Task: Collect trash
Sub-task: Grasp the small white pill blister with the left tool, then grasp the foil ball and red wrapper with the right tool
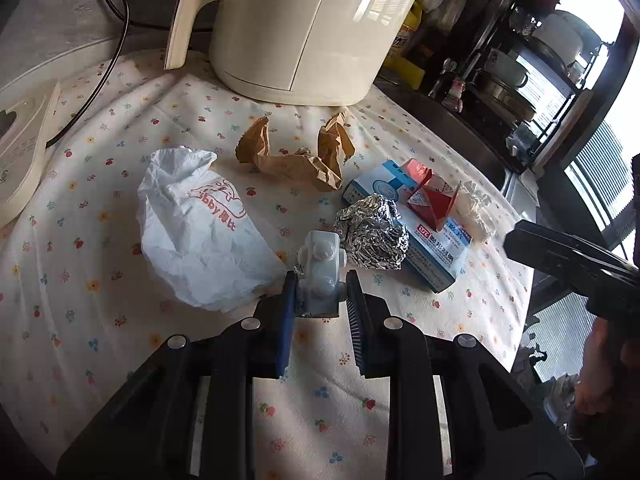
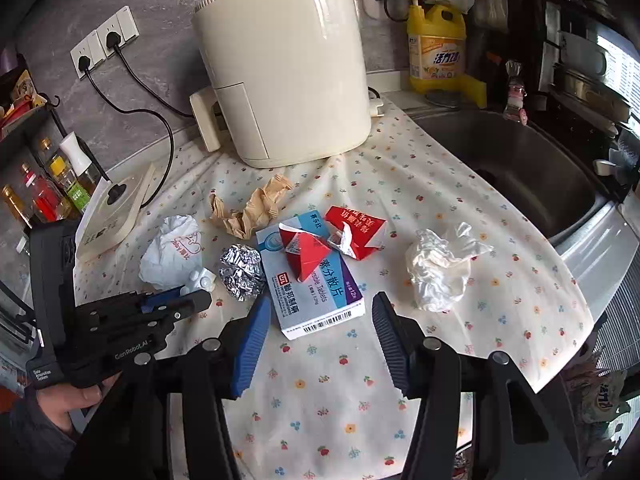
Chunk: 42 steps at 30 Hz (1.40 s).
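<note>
My left gripper (image 1: pixel 320 294) is shut on a small pale pill blister pack (image 1: pixel 320 270), also seen from the right wrist view (image 2: pixel 202 278). Beside it lie a white plastic bag (image 1: pixel 196 228), a foil ball (image 1: pixel 374 236), crumpled brown paper (image 1: pixel 300 156), a blue medicine box (image 1: pixel 430 248) and torn red cartons (image 1: pixel 430 200). My right gripper (image 2: pixel 316 316) is open and empty, its jaws either side of the near end of the medicine box (image 2: pixel 316 292). Crumpled white wrapping (image 2: pixel 438 266) lies to its right.
A cream air fryer (image 2: pixel 280 80) stands at the back of the floral cloth (image 2: pixel 320 400). A steel sink (image 2: pixel 512 168) is at the right, a yellow detergent bottle (image 2: pixel 436 48) behind it. A power strip (image 2: pixel 116 212) and bottles (image 2: pixel 52 188) are at the left.
</note>
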### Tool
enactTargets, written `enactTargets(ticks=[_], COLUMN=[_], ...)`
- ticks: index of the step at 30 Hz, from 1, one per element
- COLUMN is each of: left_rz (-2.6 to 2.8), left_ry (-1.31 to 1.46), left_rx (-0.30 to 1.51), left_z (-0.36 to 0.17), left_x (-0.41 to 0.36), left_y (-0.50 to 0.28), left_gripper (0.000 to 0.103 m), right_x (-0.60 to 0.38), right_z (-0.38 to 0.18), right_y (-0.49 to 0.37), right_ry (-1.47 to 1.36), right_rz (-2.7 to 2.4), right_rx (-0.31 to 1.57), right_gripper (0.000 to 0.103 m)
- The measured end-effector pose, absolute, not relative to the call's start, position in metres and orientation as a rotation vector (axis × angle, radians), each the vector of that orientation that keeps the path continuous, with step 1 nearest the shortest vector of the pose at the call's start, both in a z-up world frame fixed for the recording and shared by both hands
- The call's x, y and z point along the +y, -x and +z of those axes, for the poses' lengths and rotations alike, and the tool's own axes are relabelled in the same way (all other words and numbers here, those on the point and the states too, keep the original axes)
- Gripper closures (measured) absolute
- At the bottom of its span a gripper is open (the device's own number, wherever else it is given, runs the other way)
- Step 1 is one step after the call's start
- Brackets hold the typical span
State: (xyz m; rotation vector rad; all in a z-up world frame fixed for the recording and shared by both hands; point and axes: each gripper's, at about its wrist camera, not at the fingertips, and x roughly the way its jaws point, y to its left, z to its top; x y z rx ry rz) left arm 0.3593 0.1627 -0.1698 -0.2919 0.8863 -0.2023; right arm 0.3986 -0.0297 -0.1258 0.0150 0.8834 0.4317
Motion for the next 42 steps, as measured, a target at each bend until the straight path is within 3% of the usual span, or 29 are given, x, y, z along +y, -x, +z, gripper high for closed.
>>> enactTargets(ticks=[19,23,26,42], left_rz=[-0.098,-0.064,-0.038,0.102], left_ry=[0.404,0.41,0.417,0.39], left_rx=[0.693,0.715,0.731,0.672], left_z=[-0.11,-0.118,-0.127,-0.095], left_x=[0.238,0.243,0.243,0.224], left_y=[-0.293,-0.279,-0.265,-0.215], left_gripper=[0.079,0.079,0.079,0.079], right_x=[0.01,0.011,0.012,-0.02], right_z=[-0.152,-0.152,-0.147,-0.108], right_y=[-0.451,-0.45,-0.443,-0.382], right_ry=[0.021,0.041,0.063,0.028], right_rz=[0.425,0.432,0.432,0.561], right_rx=[0.953,0.951,0.931,0.838], right_gripper=[0.058,0.087,0.094,0.094])
